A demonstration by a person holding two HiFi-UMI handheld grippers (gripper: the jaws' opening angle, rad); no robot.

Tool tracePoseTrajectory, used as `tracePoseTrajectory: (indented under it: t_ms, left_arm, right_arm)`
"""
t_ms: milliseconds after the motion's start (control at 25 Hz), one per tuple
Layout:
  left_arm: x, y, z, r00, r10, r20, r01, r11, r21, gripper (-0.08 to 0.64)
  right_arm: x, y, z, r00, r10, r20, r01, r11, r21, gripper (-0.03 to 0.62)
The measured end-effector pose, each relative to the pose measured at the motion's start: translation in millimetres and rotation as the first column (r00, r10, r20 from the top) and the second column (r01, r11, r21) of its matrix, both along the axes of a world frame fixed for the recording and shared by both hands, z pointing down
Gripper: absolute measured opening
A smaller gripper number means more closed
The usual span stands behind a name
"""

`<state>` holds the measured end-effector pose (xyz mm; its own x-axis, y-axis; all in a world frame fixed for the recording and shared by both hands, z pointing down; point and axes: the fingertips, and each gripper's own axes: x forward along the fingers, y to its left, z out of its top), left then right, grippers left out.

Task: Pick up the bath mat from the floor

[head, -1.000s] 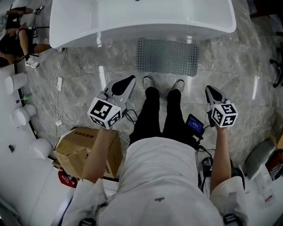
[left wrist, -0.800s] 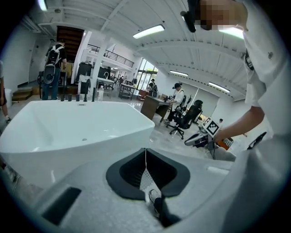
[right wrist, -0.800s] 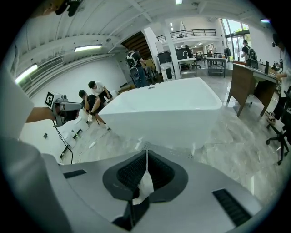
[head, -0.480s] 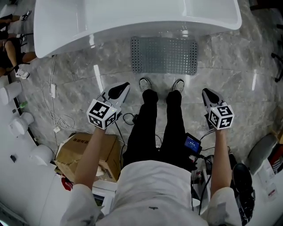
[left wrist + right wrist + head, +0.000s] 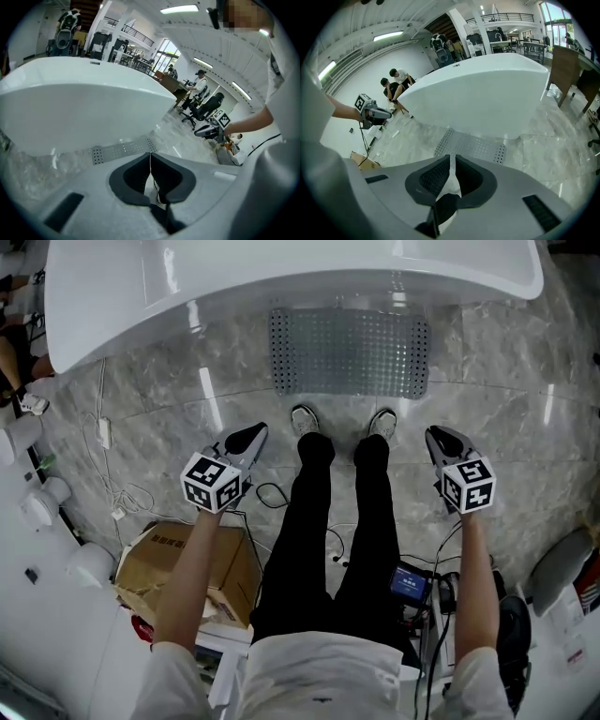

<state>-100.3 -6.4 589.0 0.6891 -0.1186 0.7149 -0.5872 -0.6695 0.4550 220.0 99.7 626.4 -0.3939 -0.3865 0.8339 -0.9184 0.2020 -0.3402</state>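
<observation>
A person standing on a grey marble floor faces the bath mat, a grey, perforated rectangle lying flat on the floor. Its far long edge is tucked against the foot of a white bathtub, and its near edge lies just ahead of the person's shoes.

The left gripper and the right gripper are held low on either side of the legs, both angled down and forward toward the mat. Each has its jaws pressed together with nothing between them, as both gripper views confirm.

The mat lies ahead of and between the two grippers. Its long axis runs left to right, parallel to the tub's side, so its short ends face outward, one toward each hand. Each gripper lines up just outside the end on its own side, and neither looks plainly nearer.

Judging from this layout, a two-handed lift would take one end per gripper. The jaws would first have to open, and the near long edge is the freer side to slip under, since the far edge is against the tub.
</observation>
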Motion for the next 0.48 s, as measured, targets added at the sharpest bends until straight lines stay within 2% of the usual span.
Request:
tracePoseTrajectory:
  t_ms: [280, 480]
  left_arm:
    - [-16, -11, 87, 0.988, -0.114, 0.103, 0.123, 0.988, -0.095, 0.015]
    - [-21, -13, 125, 0.976, -0.185, 0.113, 0.199, 0.972, -0.122, 0.015]
  right_arm:
    - [14, -3, 76, 1.0, 0.005, -0.004, -0.006, 0.998, -0.057, 0.011]
    - [27, 5, 120, 1.0, 0.006, -0.005, -0.007, 0.993, -0.116, 0.011]
